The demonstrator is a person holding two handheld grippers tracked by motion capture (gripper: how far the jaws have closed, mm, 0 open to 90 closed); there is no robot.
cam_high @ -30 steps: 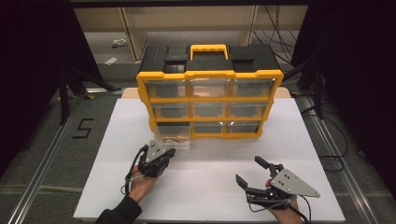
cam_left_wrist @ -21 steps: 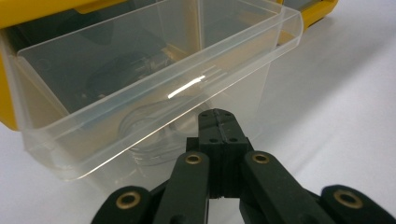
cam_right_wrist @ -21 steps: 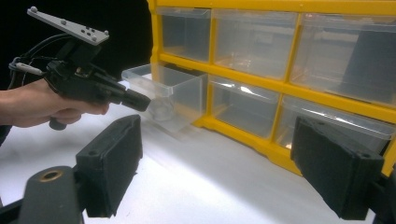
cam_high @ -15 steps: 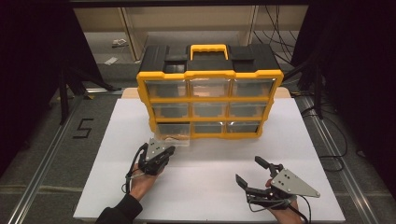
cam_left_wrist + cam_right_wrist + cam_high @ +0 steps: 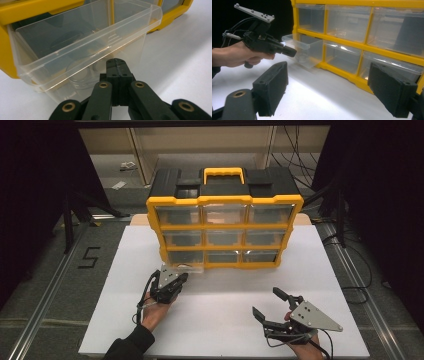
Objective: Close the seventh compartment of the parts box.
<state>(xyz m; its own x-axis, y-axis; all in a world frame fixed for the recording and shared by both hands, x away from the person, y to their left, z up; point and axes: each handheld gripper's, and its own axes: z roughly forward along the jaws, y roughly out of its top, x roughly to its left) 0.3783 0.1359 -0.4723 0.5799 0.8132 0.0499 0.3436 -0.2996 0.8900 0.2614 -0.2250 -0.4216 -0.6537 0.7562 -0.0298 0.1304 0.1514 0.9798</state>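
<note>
A yellow organiser [image 5: 225, 200] with clear drawers and a black top stands at the back of the white board [image 5: 220, 320]. Its bottom-left drawer [image 5: 182, 267] is pulled partly out. My left gripper [image 5: 183, 278] is shut with nothing between its jaws, and its tips sit right in front of that drawer. In the left gripper view the joined tips [image 5: 117, 65] are close against the drawer's clear front wall [image 5: 82, 50], and a round clear piece [image 5: 80, 75] lies inside. My right gripper [image 5: 265, 301] rests open near the front right. Its pads [image 5: 272, 87] stand wide apart and face the organiser [image 5: 337, 40].
The other drawers [image 5: 225, 237] are pushed in. A yellow handle [image 5: 222, 171] tops the organiser. The board's front edge lies just below both hands. A black "5" [image 5: 90, 257] marks the floor at the left, beside a metal rail [image 5: 45, 310]. Cables [image 5: 345, 250] run along the right.
</note>
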